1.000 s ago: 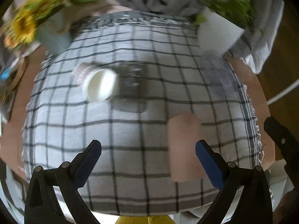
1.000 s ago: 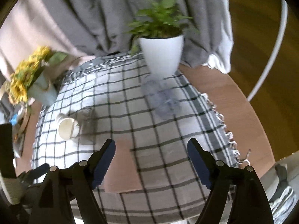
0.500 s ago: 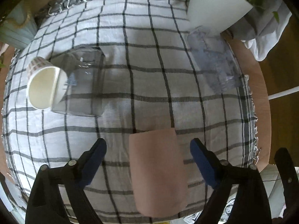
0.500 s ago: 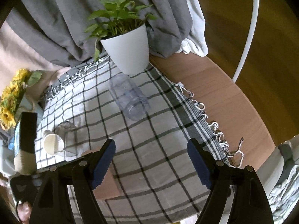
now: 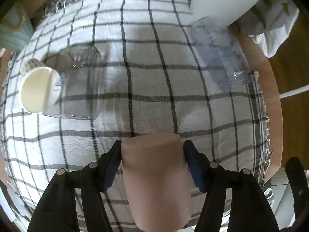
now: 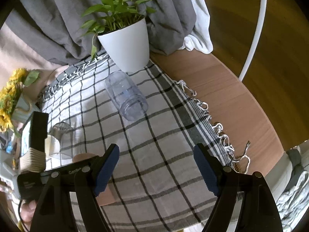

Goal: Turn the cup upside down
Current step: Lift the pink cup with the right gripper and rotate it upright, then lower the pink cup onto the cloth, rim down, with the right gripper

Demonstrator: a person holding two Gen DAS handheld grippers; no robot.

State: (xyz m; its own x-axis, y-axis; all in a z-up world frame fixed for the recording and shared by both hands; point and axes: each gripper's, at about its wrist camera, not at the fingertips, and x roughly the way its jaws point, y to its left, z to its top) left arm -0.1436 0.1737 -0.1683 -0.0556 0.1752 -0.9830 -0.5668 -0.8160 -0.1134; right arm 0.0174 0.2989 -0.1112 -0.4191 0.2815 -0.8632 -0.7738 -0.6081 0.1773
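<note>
A pink cup (image 5: 156, 176) lies on its side on the checked cloth (image 5: 150, 89), its flat base pointing away from me. My left gripper (image 5: 151, 164) is shut on the pink cup, one blue pad against each side. In the right wrist view only a sliver of the pink cup (image 6: 82, 157) shows behind the left gripper's body. My right gripper (image 6: 156, 169) is open and empty above the cloth's near right part.
A white paper cup (image 5: 37, 90) and a clear glass (image 5: 77, 85) lie on their sides at the left. A clear plastic tumbler (image 6: 126, 96) lies before a white plant pot (image 6: 127, 44). Sunflowers (image 6: 9, 100) stand far left. Bare wood table (image 6: 222, 96) lies right.
My left gripper has moved forward over the pink cup and closed its jaws on it. My right gripper has shifted a little and stays open.
</note>
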